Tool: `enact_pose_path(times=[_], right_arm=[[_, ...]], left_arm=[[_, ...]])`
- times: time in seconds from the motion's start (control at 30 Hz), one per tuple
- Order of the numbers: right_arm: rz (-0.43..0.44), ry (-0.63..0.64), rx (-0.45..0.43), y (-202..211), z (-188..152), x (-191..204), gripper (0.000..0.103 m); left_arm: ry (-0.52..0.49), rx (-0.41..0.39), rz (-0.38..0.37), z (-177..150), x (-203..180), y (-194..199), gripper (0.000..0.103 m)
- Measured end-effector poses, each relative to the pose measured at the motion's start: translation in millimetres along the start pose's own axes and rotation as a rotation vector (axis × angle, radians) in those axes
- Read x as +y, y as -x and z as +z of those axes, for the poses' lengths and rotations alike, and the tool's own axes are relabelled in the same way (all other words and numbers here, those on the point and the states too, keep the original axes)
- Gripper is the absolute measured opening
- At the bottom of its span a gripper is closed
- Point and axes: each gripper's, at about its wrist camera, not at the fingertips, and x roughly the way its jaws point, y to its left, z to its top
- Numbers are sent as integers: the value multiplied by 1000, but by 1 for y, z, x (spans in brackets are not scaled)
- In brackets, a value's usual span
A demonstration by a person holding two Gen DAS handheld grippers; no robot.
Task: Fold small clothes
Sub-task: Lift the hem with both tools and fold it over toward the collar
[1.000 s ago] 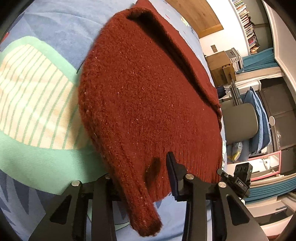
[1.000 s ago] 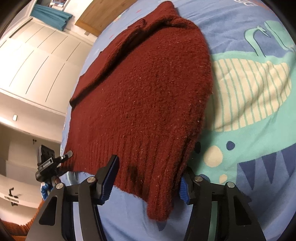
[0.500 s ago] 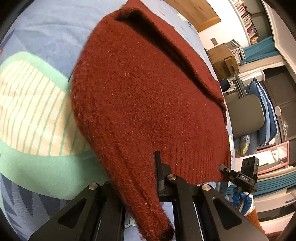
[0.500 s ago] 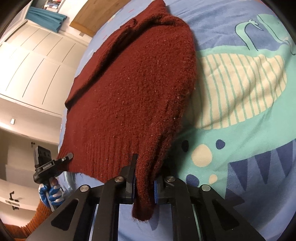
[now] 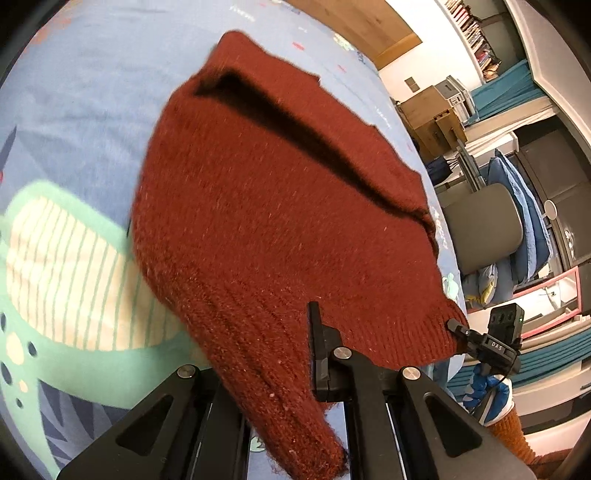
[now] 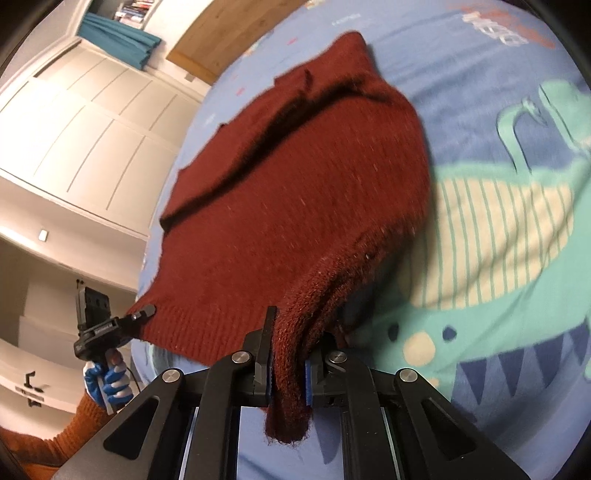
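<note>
A dark red knitted sweater (image 5: pixel 277 221) (image 6: pixel 295 206) lies spread on a blue bedspread (image 5: pixel 74 110) (image 6: pixel 498 184) with a green dinosaur print. Its ribbed hem is nearest me and is raised off the bed. My left gripper (image 5: pixel 284 354) is shut on the hem's left corner, and the cloth hides one finger. My right gripper (image 6: pixel 288 358) is shut on the hem's right corner, with a tuft hanging below its blue pads. Each gripper also shows in the other view: the right gripper (image 5: pixel 456 326) and the left gripper (image 6: pixel 146 310).
A blue-gloved hand (image 6: pixel 107 380) in an orange sleeve holds the left gripper. Beyond the bed's edge stand a grey chair (image 5: pixel 480 225), a brown box (image 5: pixel 432 118) and shelves. White wardrobe doors (image 6: pixel 92 129) and a wooden headboard (image 6: pixel 229 33) lie on the other side.
Both grippers have closed on the hem corners and risen, so the hem has come up off the bedspread and the sweater hangs between them.
</note>
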Motion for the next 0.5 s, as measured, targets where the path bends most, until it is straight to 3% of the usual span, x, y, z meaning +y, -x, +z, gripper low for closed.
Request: enact_pose_path(times=[0.5], right_arm=[[45, 70, -211, 32, 88, 44, 10]], left_arm=[[-119, -148, 12, 68, -56, 17, 5]])
